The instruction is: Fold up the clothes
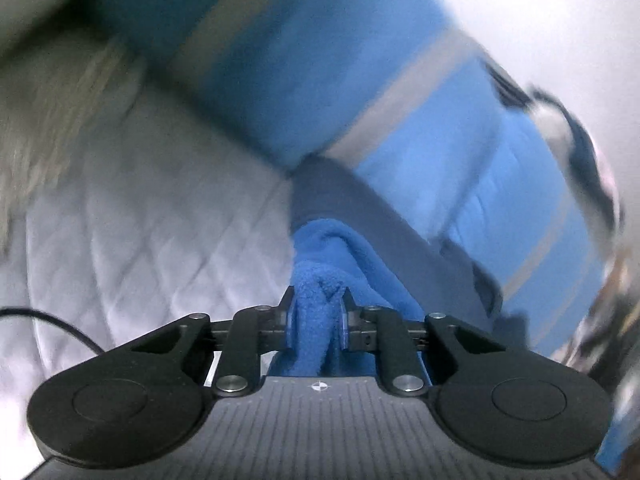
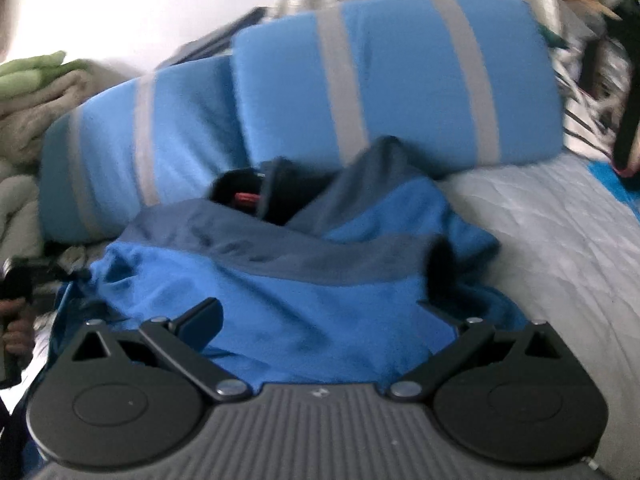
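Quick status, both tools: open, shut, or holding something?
Left tool: shut on a bunched fold of the blue fleece jacket.
Right tool: open, fingers spread wide over the jacket, gripping nothing.

My right gripper [image 2: 320, 312] hangs with jaws spread wide over the blue fleece jacket [image 2: 280, 292], heaped on the grey quilt [image 2: 560, 240] before two blue, grey-striped pillows [image 2: 400, 76]

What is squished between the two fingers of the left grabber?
A bunched fold of the blue fleece jacket, pinched by the left gripper. The left wrist view shows it.
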The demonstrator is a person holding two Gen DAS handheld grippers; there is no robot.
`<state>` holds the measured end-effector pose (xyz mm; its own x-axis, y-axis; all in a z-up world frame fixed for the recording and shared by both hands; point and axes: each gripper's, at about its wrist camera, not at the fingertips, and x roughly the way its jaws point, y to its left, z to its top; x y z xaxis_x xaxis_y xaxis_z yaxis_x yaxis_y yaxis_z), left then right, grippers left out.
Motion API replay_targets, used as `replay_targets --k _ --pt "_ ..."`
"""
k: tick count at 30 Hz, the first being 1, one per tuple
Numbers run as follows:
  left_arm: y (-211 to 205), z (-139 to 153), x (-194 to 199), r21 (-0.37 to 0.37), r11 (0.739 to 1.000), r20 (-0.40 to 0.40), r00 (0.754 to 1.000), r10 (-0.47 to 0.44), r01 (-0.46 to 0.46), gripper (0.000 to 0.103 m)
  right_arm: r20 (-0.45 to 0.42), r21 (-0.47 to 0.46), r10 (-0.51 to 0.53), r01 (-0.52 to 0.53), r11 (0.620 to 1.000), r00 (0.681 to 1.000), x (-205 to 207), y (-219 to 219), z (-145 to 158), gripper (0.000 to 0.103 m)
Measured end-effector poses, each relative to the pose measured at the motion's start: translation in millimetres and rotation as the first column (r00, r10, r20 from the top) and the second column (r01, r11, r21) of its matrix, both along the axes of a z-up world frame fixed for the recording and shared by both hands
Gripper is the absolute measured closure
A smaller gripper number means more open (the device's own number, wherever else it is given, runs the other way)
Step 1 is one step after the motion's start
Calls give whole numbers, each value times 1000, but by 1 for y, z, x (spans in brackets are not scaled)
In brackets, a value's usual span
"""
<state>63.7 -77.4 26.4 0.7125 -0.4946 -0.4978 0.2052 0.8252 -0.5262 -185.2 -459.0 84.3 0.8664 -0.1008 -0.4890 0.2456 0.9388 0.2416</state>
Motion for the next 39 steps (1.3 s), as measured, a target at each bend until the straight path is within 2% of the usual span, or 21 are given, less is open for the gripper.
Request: replay_targets --k 2,5,7,10,12,15,18,19,22,26,27,28,29,30,31,32,35,37,39 --pt "-20 17 -16 132 991 95 994 -47 34 84 22 -50 41 -40 998 999 6 9 8 0" --pt "-47 30 -39 297 953 199 971 -129 65 84 44 -92 79 -75 993 996 19 22 25 0" --pt "-63 32 -52 394 916 251 949 -188 77 84 48 -62 99 -96 993 994 36 28 41 0" --pt "-78 26 -68 513 856 294 922 -253 72 84 2 42 152 -152 988 988 80 40 65 0" --pt "-88 22 -75 575 816 310 907 -284 58 84 -65 30 214 -213 977 975 119 60 76 0" --pt "-102 19 -80 646 761 324 885 -333 50 85 -158 -26 296 -304 952 942 175 98 87 0" --pt "-111 18 -81 699 714 325 867 -377 49 85 -200 -62 366 -384 921 909 229 139 91 0" --pt "-113 17 -80 710 702 323 864 -386 48 85 -218 -70 386 -408 910 896 248 152 92 0" --pt "-113 17 -79 717 695 316 865 -389 51 85 -308 -64 409 -447 892 859 305 185 84 0" --pt "-115 13 -83 753 657 323 847 -423 41 85 -423 -61 428 -497 866 799 365 227 63 0" --pt "-115 12 -85 755 654 327 843 -428 39 85 -468 -76 417 -506 859 779 377 236 53 3" --pt "-114 11 -86 758 651 331 839 -432 37 85 -517 -99 390 -506 857 762 386 244 43 18" --pt "-114 10 -87 760 649 334 835 -437 35 85 -550 -131 349 -491 861 759 394 248 34 38" --pt "-113 10 -87 757 653 337 838 -429 30 86 -554 -159 305 -457 875 775 400 249 29 82" --pt "-109 9 -85 745 666 337 848 -409 25 86 -534 -145 285 -419 897 796 403 244 29 91" --pt "-106 9 -83 733 680 337 858 -388 20 87 -511 -124 267 -377 918 817 406 238 29 91" --pt "-90 16 -75 644 765 257 939 -228 10 87 -447 -29 244 -287 958 860 405 215 38 92" --pt "-87 25 -84 623 782 277 943 -184 -30 85 -434 -2 245 -273 962 867 402 207 42 92" --pt "-89 32 -95 613 787 367 908 -203 -71 78 -431 -16 251 -286 958 867 400 205 46 92"
